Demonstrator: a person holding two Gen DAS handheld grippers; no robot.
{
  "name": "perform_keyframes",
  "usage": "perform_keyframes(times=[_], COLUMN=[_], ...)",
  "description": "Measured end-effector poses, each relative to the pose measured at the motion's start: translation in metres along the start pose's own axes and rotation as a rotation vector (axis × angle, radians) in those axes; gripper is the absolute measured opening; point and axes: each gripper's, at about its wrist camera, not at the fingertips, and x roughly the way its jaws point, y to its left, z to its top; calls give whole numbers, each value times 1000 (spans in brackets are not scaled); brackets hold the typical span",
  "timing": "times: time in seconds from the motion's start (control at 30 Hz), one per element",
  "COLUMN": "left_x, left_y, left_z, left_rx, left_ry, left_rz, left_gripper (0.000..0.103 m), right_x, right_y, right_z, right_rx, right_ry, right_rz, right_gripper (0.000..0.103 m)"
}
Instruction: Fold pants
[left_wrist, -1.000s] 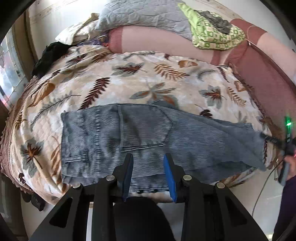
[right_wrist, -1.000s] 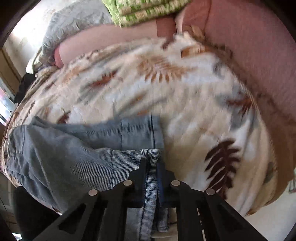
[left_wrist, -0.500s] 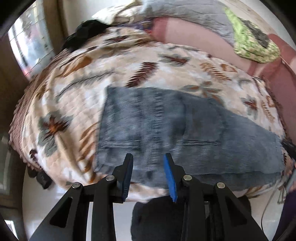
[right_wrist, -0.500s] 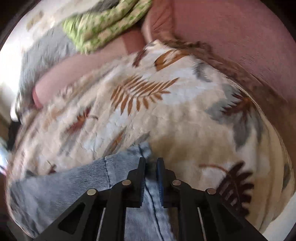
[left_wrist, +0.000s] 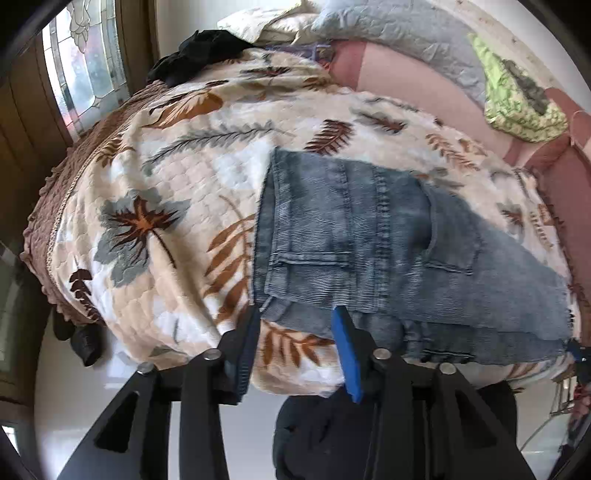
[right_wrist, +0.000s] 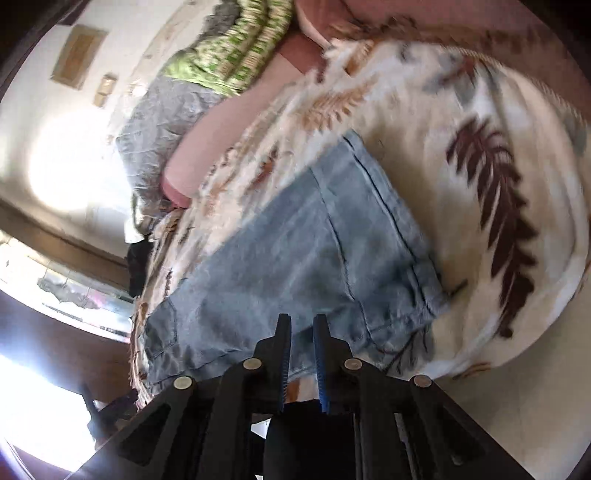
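Note:
The blue denim pants (left_wrist: 388, 240) lie folded on a leaf-patterned quilt (left_wrist: 166, 206), waistband to the left, near the front edge. My left gripper (left_wrist: 295, 317) is open and empty, its fingertips at the near-left corner of the pants. In the right wrist view the pants (right_wrist: 303, 251) lie flat with the hem end (right_wrist: 402, 236) on the quilt (right_wrist: 480, 110). My right gripper (right_wrist: 301, 326) stands just before the pants' near edge with a narrow gap between its jaws and nothing in it.
Pillows and a grey blanket (left_wrist: 399, 29) lie at the bed's head, with a green cloth (left_wrist: 517, 99) and a black garment (left_wrist: 199, 51). A window (left_wrist: 85, 66) is at the left. White floor (left_wrist: 92, 387) lies below the bed edge.
My right gripper has let go of the pant hem, which now lies on the folded pants, and has drawn back. My left gripper has swung left to the waistband corner.

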Motion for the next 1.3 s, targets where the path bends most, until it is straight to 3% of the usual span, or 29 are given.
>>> perform_keyframes(times=[0.1, 0.17, 0.2, 0.23, 0.4, 0.63, 1.0, 1.17, 1.3], left_x=[-9, -10, -8, -6, 23, 58, 55, 47, 63], left_y=[1, 2, 3, 4, 11, 1, 0, -5, -13], left_z=[0, 0, 0, 1, 0, 3, 9, 7, 12], left_rx=[-20, -39, -54, -69, -206, -312, -395, -380, -388], left_ry=[-23, -25, -16, -4, 108, 194, 180, 174, 198], left_rz=[-34, -49, -60, -73, -162, -218, -285, -299, -300], left_gripper=[65, 66, 67, 67, 67, 67, 66, 66, 66], right_x=[14, 16, 20, 20, 24, 31, 24, 26, 26], right_y=[-3, 0, 2, 3, 13, 13, 3, 1, 1], right_z=[-7, -11, -13, -14, -21, -24, -24, -25, -26], right_rx=[65, 76, 82, 87, 76, 94, 93, 80, 81], right_ry=[1, -16, -17, -17, -18, -18, -70, -69, -76], right_rz=[66, 68, 75, 84, 98, 108, 102, 91, 85], right_gripper=[16, 31, 45, 50, 50, 50, 50, 50, 50])
